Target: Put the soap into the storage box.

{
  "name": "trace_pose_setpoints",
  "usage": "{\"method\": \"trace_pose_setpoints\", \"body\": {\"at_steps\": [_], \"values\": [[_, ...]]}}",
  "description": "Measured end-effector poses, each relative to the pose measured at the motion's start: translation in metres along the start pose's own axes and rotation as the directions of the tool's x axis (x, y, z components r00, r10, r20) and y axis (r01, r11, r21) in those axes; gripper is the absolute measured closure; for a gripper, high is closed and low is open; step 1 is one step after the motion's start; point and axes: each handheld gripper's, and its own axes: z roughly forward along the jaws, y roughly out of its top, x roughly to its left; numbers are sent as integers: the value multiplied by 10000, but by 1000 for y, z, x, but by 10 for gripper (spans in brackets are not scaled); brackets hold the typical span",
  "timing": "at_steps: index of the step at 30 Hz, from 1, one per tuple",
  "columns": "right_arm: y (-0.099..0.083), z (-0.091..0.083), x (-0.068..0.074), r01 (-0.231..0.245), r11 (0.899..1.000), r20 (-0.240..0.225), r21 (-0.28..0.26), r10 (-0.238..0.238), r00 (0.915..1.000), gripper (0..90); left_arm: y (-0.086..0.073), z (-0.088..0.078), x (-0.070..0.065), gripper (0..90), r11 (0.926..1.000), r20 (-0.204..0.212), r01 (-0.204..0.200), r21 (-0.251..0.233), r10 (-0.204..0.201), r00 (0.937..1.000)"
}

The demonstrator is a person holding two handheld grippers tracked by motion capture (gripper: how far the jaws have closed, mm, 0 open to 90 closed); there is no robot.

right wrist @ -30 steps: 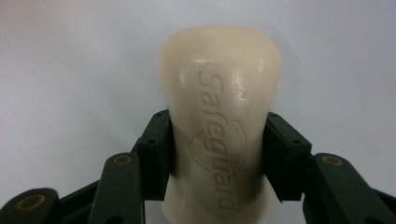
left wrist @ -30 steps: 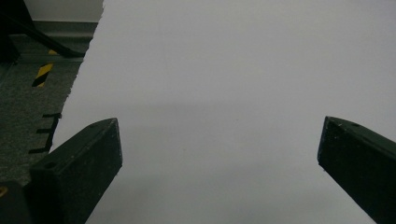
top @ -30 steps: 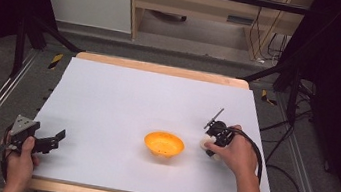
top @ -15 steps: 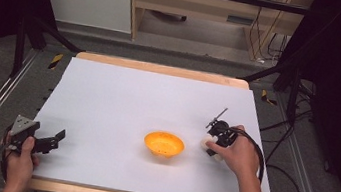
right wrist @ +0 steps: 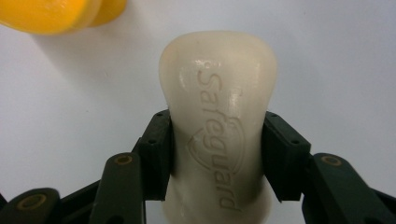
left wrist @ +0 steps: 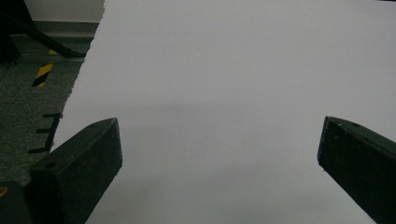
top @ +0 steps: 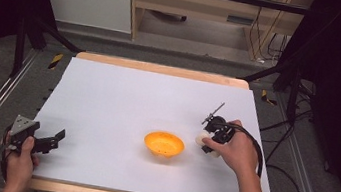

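Note:
A cream bar of soap (right wrist: 217,126) with raised lettering is clamped at its waist between the two black jaws of my right gripper (right wrist: 217,156). In the high view the soap (top: 201,139) sits in the right gripper (top: 206,142) just right of an orange bowl (top: 164,144) on the white table (top: 132,101). The bowl's rim (right wrist: 56,14) lies at the top left of the right gripper view. My left gripper (top: 53,141) rests near the table's front left corner. Its jaws stand wide apart over bare white surface, and the left gripper (left wrist: 219,149) holds nothing.
The table's left edge (left wrist: 81,88) drops to grey floor with a yellow-black tape mark (left wrist: 43,74). A wooden cabinet (top: 196,8) and cables (top: 263,33) stand beyond the far edge. A dark frame post (top: 292,78) rises at the right.
My right gripper has lifted slightly with the soap and edged toward the bowl. The left gripper has stayed where it was.

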Motion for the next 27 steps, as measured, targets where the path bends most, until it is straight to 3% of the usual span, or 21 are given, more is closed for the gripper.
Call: {"method": "trace_pose_setpoints", "body": {"at_steps": [8,9,27], "values": [[10,-15,8,191,9996,74,-183,-190,9998,499,0,0,0,0,10000,-17,-8,11,8,10000],[12,-15,8,406,9989,78,-215,-404,9992,498,0,0,0,0,10000,-9,-1,-1,1,10000],[39,-21,33,1337,9904,-52,-343,-1340,9910,498,0,0,0,0,10000,-9,-7,11,7,10000]]}}
